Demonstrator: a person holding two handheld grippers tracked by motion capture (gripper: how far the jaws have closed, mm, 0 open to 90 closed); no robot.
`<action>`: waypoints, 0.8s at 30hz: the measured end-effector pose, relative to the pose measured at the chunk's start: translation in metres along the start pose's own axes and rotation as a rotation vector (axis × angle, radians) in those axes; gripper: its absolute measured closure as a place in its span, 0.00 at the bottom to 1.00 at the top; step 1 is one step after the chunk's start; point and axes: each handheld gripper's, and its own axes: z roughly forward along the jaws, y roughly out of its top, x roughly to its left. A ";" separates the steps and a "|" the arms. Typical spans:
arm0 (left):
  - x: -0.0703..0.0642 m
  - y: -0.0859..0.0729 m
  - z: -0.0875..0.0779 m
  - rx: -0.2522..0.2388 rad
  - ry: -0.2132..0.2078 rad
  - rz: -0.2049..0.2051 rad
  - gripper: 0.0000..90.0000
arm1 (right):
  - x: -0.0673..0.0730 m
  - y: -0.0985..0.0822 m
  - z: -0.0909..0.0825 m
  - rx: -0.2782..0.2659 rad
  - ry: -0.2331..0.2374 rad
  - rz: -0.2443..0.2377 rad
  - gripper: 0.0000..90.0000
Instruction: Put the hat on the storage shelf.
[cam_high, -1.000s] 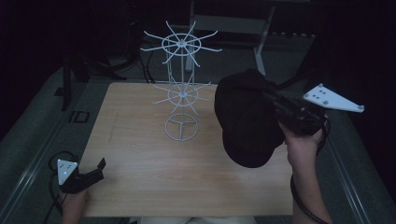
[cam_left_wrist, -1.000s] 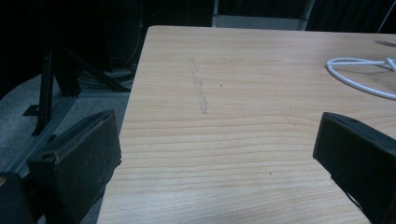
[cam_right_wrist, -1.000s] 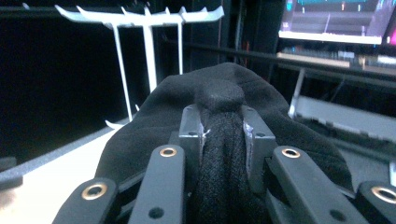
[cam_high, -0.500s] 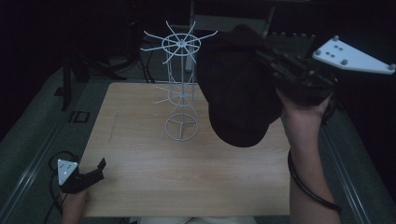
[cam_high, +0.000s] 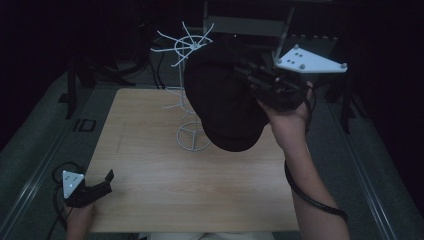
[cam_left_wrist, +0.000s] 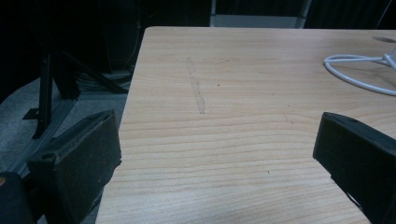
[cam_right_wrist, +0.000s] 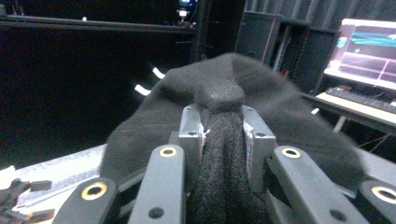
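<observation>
A black cap (cam_high: 225, 97) hangs in the air above the table, in front of the upper tier of a white wire stand (cam_high: 189, 47). My right gripper (cam_high: 250, 75) is shut on the cap's fabric (cam_right_wrist: 220, 135), which bunches between the jaws. The stand's ring base (cam_high: 192, 137) rests on the wooden table (cam_high: 165, 190); part of that ring (cam_left_wrist: 355, 70) shows at the right of the left gripper view. My left gripper (cam_high: 102, 182) lies low at the table's near left corner, open, its pads (cam_left_wrist: 81, 158) wide apart with nothing between them.
Dark floor and metal rails border the table on both sides. A lit monitor (cam_right_wrist: 369, 46) and a desk stand off in the background of the right gripper view. A cable (cam_high: 310, 195) trails from the right hand along the forearm.
My right gripper has lifted the cap up and to the left, from beside the stand's lower tier to in front of its top tier. The left gripper has stayed put.
</observation>
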 end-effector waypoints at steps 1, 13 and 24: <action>0.000 0.000 0.000 -0.001 0.001 -0.003 0.02 | 0.001 -0.004 0.001 0.004 0.005 0.002 0.82; 0.000 0.000 0.000 -0.001 0.000 -0.009 0.02 | 0.003 -0.048 0.017 0.052 0.047 0.046 0.82; 0.001 0.000 0.000 -0.002 -0.002 -0.010 0.02 | 0.001 -0.064 0.023 0.056 0.047 0.066 0.77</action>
